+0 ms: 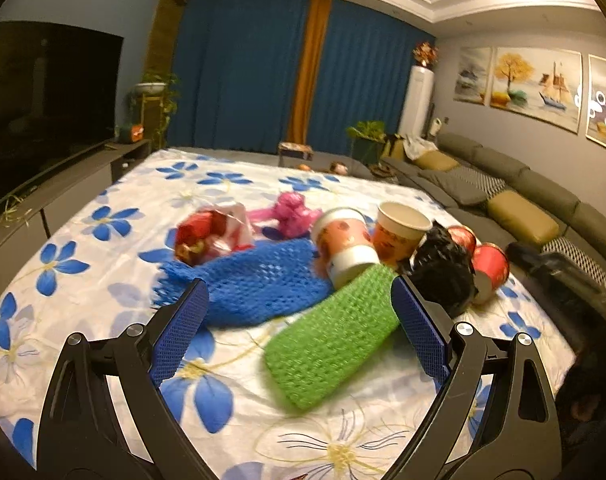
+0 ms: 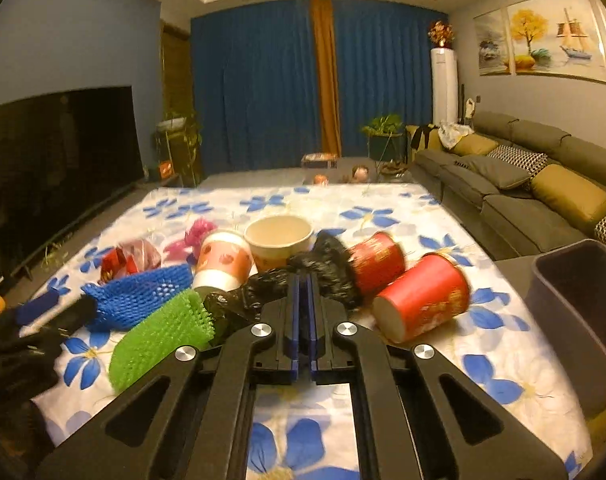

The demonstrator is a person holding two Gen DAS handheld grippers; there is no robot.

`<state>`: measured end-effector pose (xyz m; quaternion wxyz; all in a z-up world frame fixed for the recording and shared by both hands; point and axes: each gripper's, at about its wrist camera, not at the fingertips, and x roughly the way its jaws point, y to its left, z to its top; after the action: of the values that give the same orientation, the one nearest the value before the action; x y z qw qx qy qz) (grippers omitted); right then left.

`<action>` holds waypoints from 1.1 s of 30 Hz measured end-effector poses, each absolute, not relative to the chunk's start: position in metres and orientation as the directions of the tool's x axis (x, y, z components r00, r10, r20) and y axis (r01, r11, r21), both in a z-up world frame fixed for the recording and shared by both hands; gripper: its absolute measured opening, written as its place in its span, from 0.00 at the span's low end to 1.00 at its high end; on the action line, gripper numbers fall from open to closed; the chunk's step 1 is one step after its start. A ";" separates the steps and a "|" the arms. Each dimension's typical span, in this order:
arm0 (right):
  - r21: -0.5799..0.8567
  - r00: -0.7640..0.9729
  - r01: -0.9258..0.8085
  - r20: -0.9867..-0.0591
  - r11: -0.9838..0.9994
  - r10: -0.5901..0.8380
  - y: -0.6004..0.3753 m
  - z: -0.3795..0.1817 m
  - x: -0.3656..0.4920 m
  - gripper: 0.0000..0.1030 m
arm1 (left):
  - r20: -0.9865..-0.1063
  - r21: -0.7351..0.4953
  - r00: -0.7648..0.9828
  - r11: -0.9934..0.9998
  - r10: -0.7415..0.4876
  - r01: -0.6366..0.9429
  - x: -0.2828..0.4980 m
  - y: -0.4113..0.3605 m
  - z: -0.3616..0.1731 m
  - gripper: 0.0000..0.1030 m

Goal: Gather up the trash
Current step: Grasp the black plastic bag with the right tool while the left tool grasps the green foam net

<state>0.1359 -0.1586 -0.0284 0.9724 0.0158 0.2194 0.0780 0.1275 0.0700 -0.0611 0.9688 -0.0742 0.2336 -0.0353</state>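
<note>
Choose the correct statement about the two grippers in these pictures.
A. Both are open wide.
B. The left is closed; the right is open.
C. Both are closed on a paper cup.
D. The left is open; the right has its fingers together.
D: the left gripper has its blue pads spread wide above the green foam net, while the right gripper has its pads nearly touching, at the black plastic bag.

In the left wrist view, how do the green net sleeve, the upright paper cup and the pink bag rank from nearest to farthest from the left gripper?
1. Green net sleeve: lying between the open fingers of the left gripper.
2. Upright paper cup: behind the sleeve, to the right.
3. Pink bag: farthest back, near the middle of the flowered cloth.
</note>
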 end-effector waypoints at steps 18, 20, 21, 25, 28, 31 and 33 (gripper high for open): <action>0.051 0.855 -0.166 -0.490 0.985 0.169 -0.138 -0.042 0.185 0.60 | -0.431 -0.144 0.902 0.987 0.003 -0.072 0.130 0.090 -0.055 0.88; 0.052 0.843 -0.161 -0.512 0.985 0.165 -0.137 -0.047 0.192 0.49 | -0.430 -0.143 0.903 0.987 0.007 -0.075 0.133 0.093 -0.054 0.88; 0.050 0.833 -0.161 -0.529 0.986 0.163 -0.138 -0.051 0.196 0.39 | -0.430 -0.143 0.903 0.987 0.005 -0.074 0.133 0.093 -0.053 0.88; 0.064 0.796 -0.157 -0.583 0.986 0.165 -0.142 -0.064 0.202 0.06 | -0.433 -0.136 0.901 0.989 -0.008 -0.057 0.136 0.089 -0.055 0.88; 0.073 0.805 -0.155 -0.569 0.985 0.169 -0.149 -0.064 0.194 0.02 | -0.434 -0.137 0.901 0.990 -0.023 -0.041 0.136 0.085 -0.055 0.88; 0.083 0.833 -0.155 -0.524 0.984 0.176 -0.156 -0.051 0.181 0.01 | -0.431 -0.130 0.901 0.991 -0.045 -0.013 0.135 0.076 -0.054 0.88; 0.087 0.860 -0.152 -0.480 0.985 0.175 -0.163 -0.039 0.167 0.01 | -0.432 -0.132 0.900 0.991 -0.064 0.008 0.136 0.069 -0.054 0.88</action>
<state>0.1671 -0.1630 -0.0386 0.9640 0.0232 0.2509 0.0847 0.1355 0.0692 -0.0535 0.9726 -0.0634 0.2231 -0.0186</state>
